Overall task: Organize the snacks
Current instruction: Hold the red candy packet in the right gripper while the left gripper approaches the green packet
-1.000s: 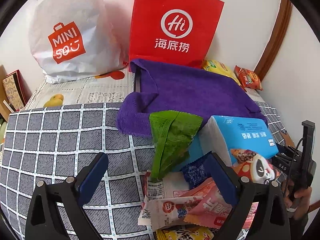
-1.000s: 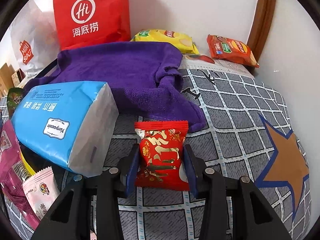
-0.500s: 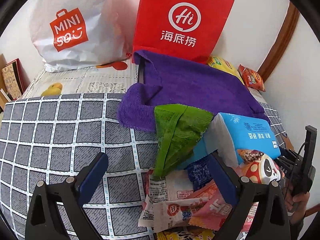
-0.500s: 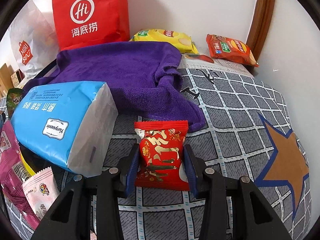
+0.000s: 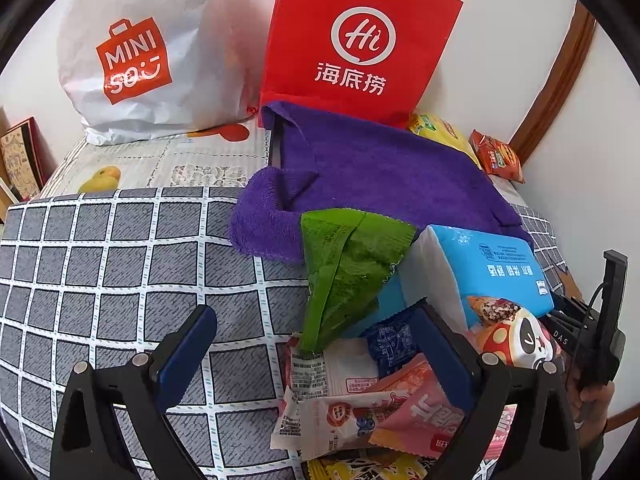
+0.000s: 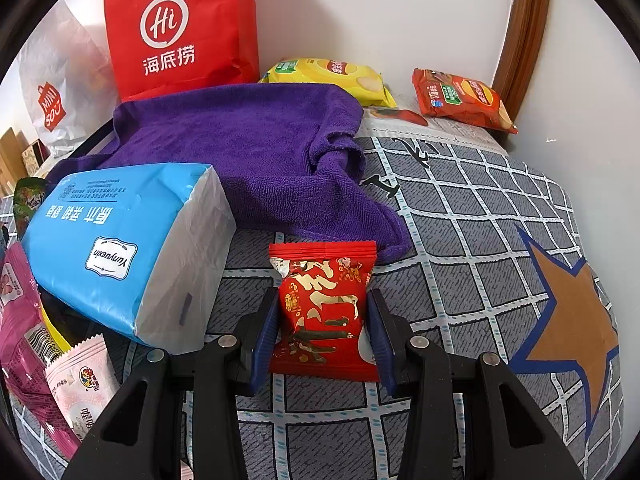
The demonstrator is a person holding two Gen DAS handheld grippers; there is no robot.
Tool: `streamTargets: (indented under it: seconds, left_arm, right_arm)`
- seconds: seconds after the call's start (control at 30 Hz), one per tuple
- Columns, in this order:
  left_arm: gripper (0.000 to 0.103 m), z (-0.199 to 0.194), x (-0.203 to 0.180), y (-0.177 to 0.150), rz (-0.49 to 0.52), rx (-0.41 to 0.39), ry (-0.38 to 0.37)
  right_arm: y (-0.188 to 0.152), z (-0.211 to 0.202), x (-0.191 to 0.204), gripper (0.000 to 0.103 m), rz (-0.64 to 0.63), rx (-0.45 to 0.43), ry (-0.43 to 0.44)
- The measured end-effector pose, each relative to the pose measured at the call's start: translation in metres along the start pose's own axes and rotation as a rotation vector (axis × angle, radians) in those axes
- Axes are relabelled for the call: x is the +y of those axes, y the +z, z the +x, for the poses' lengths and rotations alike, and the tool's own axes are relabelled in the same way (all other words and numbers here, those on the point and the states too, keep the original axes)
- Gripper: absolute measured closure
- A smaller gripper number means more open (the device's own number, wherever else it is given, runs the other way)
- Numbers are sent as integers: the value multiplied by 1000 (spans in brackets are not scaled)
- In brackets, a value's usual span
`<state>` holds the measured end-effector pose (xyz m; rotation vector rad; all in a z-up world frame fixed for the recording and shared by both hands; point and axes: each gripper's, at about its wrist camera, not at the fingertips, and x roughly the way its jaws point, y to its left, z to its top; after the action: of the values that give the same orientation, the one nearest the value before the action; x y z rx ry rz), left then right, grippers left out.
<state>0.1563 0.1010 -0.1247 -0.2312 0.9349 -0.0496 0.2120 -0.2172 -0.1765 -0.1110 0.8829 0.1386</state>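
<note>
My right gripper is shut on a small red snack packet, both blue pads pressed against its sides just above the checked cloth. My left gripper stands open over a heap of snacks: a green packet, a small dark blue packet, a white packet and a pink packet. Its right finger touches the heap, and nothing is gripped. A blue tissue pack leans on the heap.
A purple towel lies behind. A red paper bag and a white shopping bag stand against the wall. A yellow chip bag and an orange chip bag lie at the back right. The other handle and a hand show at the right edge.
The left wrist view has shifted slightly, so the heap and bags sit a little further right and lower. The right gripper and its red packet have not moved.
</note>
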Motion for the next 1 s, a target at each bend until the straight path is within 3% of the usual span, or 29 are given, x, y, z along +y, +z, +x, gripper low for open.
streamTargets:
  seconds: [1.0]
  left_arm:
    - [4, -3, -2, 1, 0, -2, -5]
  right_arm:
    - [0, -1, 0, 61, 2, -2, 5]
